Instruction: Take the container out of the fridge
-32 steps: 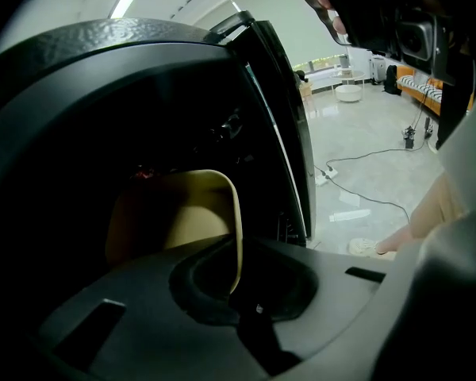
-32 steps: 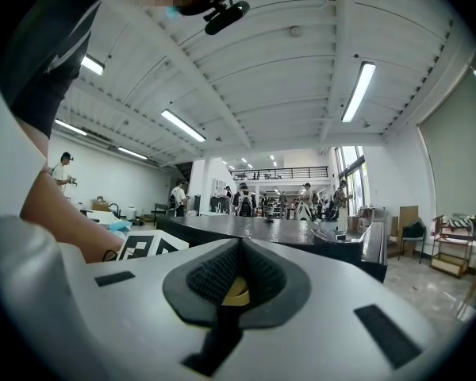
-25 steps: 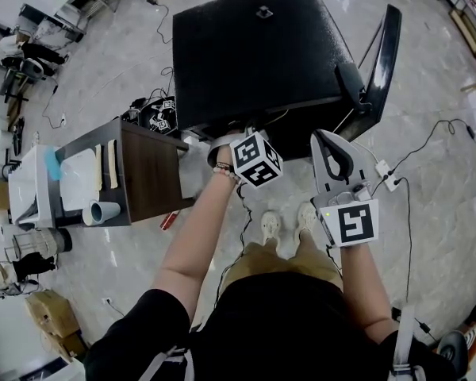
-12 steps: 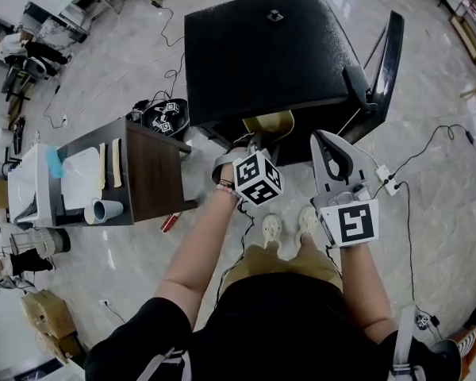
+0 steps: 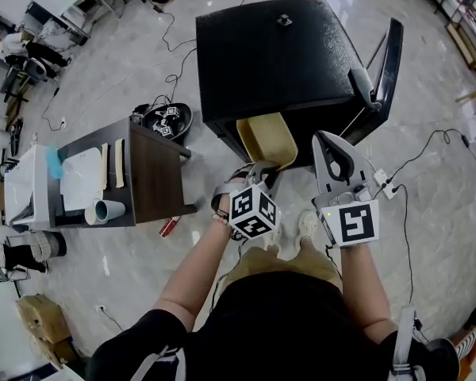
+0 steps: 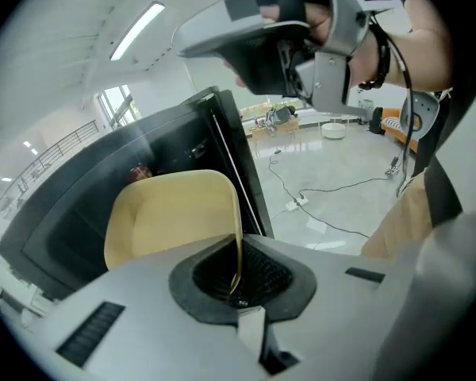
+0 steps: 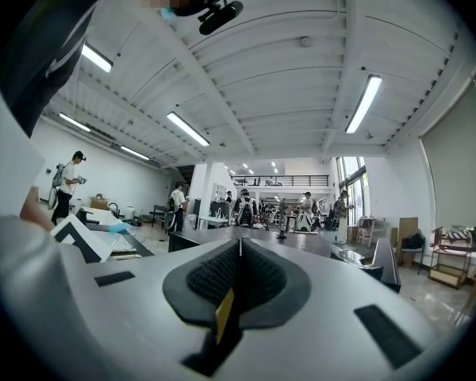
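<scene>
The black fridge (image 5: pixel 278 54) stands on the floor with its door (image 5: pixel 385 70) swung open to the right. A tan container (image 5: pixel 268 140) sticks out of the fridge's front opening, tilted. My left gripper (image 5: pixel 258 167) is shut on the container's near rim; in the left gripper view the thin wall of the container (image 6: pixel 170 213) runs down between the pads of my left gripper (image 6: pixel 236 284). My right gripper (image 5: pixel 327 138) is held to the right of the container, near the door, shut with nothing in it. In the right gripper view my right gripper (image 7: pixel 239 244) points over the fridge top (image 7: pixel 317 246).
A dark wooden side table (image 5: pixel 147 173) stands left of the fridge and carries a white tray and a lying cup (image 5: pixel 105 210). A black bin (image 5: pixel 168 117) sits behind it. Cables and a power strip (image 5: pixel 385 177) lie on the floor at right. My feet are below the grippers.
My left gripper has drawn back toward me with the tan container, which has come out from under the fridge's top into view. The right gripper has barely moved.
</scene>
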`<state>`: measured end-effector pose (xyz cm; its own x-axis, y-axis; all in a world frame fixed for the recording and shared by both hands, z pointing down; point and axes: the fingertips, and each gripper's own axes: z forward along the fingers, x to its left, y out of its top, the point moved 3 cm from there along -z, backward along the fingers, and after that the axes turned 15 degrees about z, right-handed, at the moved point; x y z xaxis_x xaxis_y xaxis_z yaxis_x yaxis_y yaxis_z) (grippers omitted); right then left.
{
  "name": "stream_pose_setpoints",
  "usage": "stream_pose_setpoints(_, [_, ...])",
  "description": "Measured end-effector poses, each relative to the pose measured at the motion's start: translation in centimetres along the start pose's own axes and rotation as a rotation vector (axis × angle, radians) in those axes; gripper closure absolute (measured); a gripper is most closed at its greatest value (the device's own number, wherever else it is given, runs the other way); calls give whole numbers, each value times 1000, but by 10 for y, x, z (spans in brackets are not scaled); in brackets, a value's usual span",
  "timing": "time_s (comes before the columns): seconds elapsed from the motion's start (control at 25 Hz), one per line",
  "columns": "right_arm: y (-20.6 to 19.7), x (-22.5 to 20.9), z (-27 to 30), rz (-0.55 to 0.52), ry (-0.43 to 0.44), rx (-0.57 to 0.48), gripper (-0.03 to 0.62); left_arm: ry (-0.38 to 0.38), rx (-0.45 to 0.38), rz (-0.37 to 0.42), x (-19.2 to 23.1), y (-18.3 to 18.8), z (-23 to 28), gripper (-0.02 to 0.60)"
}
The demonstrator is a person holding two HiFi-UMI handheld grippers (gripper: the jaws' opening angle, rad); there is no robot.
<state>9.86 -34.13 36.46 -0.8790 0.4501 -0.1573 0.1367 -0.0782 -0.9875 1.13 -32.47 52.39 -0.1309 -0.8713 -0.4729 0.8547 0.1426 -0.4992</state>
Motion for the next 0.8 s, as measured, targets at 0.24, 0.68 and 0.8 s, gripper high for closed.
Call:
stream_pose_setpoints(0.24, [10, 14, -6, -30, -18, -6, 556, 21, -119, -15, -15, 15, -45, 557])
stream_pose_setpoints(0.68, [16, 52, -16, -77, -39, -8, 556, 85, -289, -45, -34, 20, -119, 557])
stream_pose_setpoints(0.8, [21, 65, -17, -90, -35, -15, 556, 158, -379, -117, -17, 29, -140, 556])
